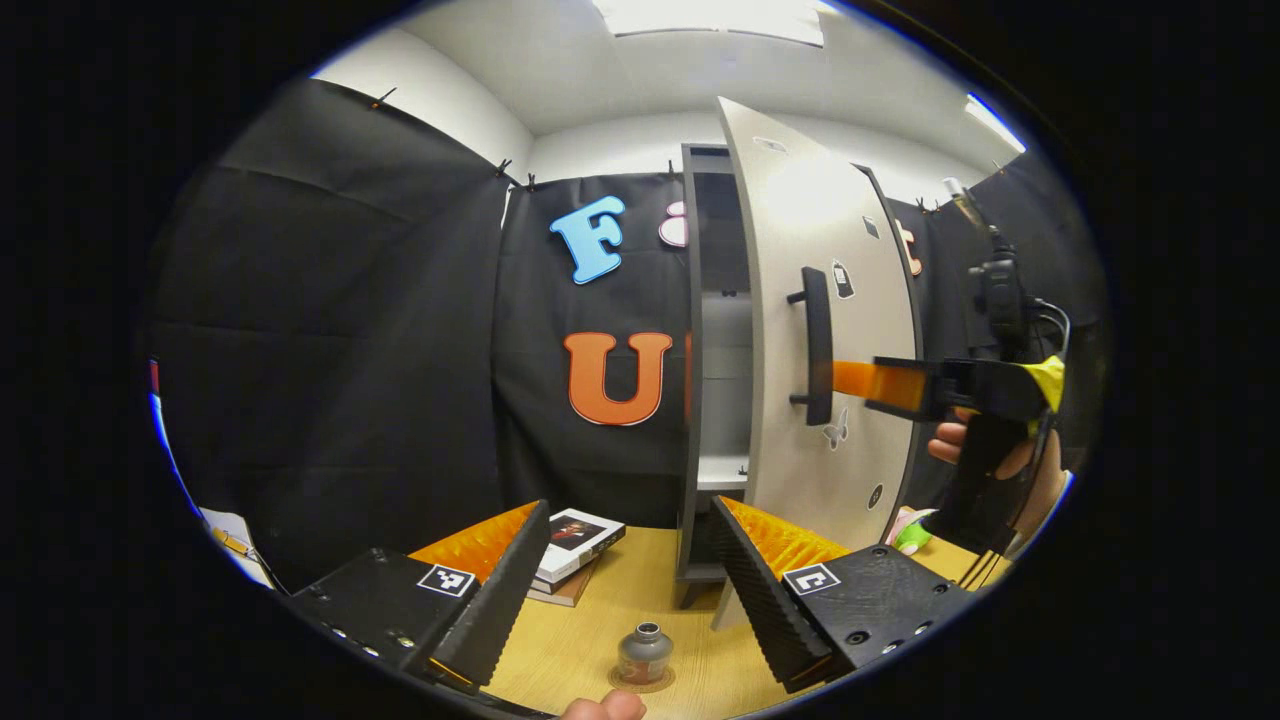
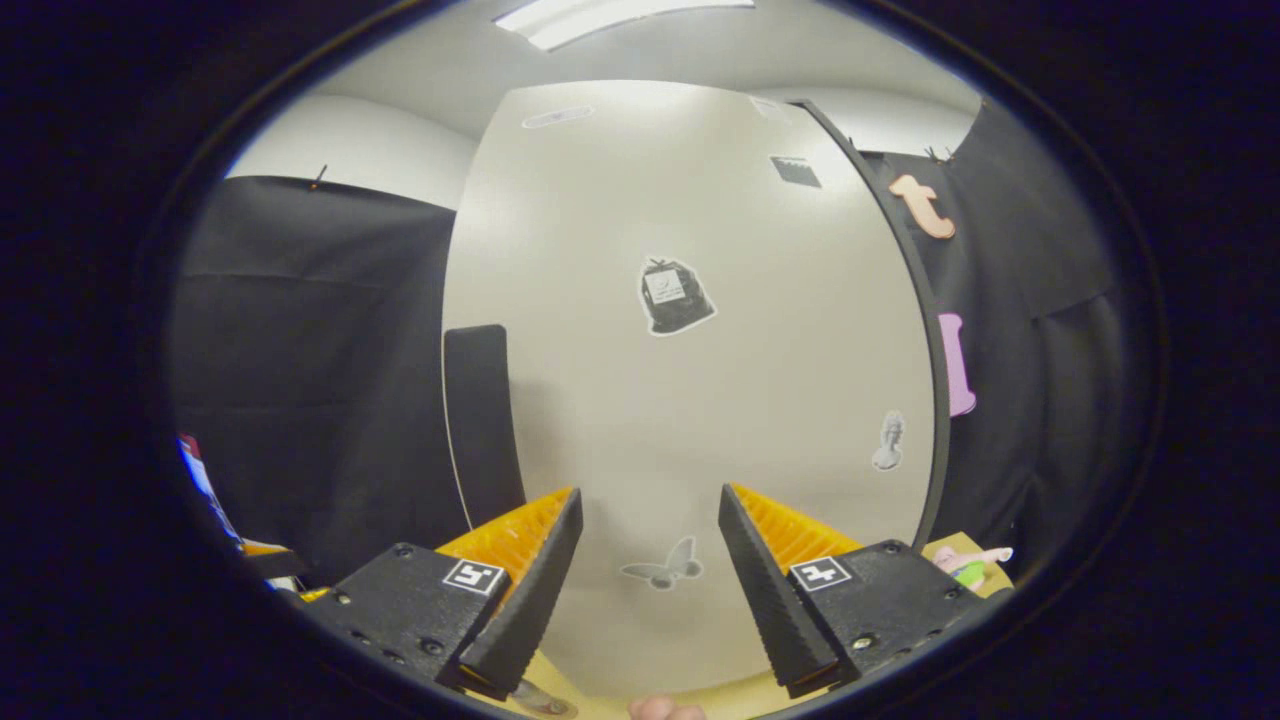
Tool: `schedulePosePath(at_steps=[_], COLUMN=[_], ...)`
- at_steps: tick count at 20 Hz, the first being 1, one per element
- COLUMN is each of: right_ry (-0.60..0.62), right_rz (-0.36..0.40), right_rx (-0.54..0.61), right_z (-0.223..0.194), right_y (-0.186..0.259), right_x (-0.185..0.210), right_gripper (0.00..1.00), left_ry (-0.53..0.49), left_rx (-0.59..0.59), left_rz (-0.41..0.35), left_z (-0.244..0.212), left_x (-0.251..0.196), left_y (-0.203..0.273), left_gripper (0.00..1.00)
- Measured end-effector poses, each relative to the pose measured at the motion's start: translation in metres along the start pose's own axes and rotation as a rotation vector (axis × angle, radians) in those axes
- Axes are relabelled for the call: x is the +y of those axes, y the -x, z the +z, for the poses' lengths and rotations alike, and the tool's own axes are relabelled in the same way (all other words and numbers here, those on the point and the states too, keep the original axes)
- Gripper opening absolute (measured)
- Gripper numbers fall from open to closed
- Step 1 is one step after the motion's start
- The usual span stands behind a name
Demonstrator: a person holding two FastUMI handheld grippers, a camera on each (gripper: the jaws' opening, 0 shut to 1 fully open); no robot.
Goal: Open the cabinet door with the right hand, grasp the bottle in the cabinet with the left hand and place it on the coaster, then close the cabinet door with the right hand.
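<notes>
Bottle delivered to the coaster, cabinet door left ajar.
Nearest, the left claw (image 1: 630,590) was seen spread wide and empty above the small grey metal bottle (image 1: 644,653) on its round coaster (image 1: 640,682); farther off, the tall pale cabinet door (image 1: 815,330) could be clipped by the right claw (image 2: 650,590), likewise spread and empty.

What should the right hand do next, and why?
Probably push the door shut. The bottle already sits on the coaster, the door stands ajar, and the right gripper, fingers open, is up against its face beside the handle.
</notes>
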State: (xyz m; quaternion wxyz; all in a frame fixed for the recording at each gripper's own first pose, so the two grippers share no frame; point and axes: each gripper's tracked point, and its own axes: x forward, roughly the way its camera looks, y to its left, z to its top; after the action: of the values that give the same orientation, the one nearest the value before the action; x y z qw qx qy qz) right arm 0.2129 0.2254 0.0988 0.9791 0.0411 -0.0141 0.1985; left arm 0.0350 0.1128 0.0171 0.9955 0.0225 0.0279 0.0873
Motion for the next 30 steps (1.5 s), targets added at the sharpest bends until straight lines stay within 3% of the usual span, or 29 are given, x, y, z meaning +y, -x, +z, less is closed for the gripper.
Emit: schedulePosePath(at_steps=[2,3,5,6,7,10,15,18,23,30], right_ry=[0.010,0.012,0.022,0.030,0.037,0.033,0.013,0.064,0.136,0.076], right_rz=[-0.005,0.002,-0.001,-0.005,-0.011,0.000,-0.037,-0.095,-0.225,-0.349], right_rx=[-0.018,-0.017,-0.019,-0.021,-0.018,-0.048,-0.059,-0.067,-0.030,0.058], right_z=[0.002,0.002,0.002,0.002,0.002,0.009,0.019,0.014,-0.018,-0.058], right_y=[-0.015,-0.023,-0.028,-0.030,-0.030,-0.015,0.054,0.107,0.183,0.270], right_x=[0.002,0.002,0.003,0.002,0.001,-0.001,-0.039,-0.071,-0.119,-0.157], right_gripper=[0.85,0.89,0.85,0.89,0.85,0.90,0.90,0.90,0.90,0.90], left_ry=[-0.003,-0.005,-0.010,-0.005,0.003,0.015,0.025,0.033,0.039,0.047], left_rx=[-0.007,-0.005,-0.009,-0.008,-0.006,-0.013,-0.015,-0.016,-0.035,-0.046], left_rz=[0.005,0.008,0.017,0.019,0.015,0.005,-0.002,-0.035,-0.063,-0.100], left_z=[0.001,0.000,-0.001,-0.001,-0.003,0.000,-0.001,-0.002,0.000,-0.008], left_x=[0.002,0.003,0.005,0.005,0.003,-0.001,-0.012,-0.027,-0.044,-0.069], left_y=[-0.001,-0.001,-0.002,-0.002,-0.003,-0.002,0.006,0.013,0.019,0.026], left_gripper=[0.96,0.96,0.96,0.95,0.95,0.95,0.95,0.96,0.95,0.95])
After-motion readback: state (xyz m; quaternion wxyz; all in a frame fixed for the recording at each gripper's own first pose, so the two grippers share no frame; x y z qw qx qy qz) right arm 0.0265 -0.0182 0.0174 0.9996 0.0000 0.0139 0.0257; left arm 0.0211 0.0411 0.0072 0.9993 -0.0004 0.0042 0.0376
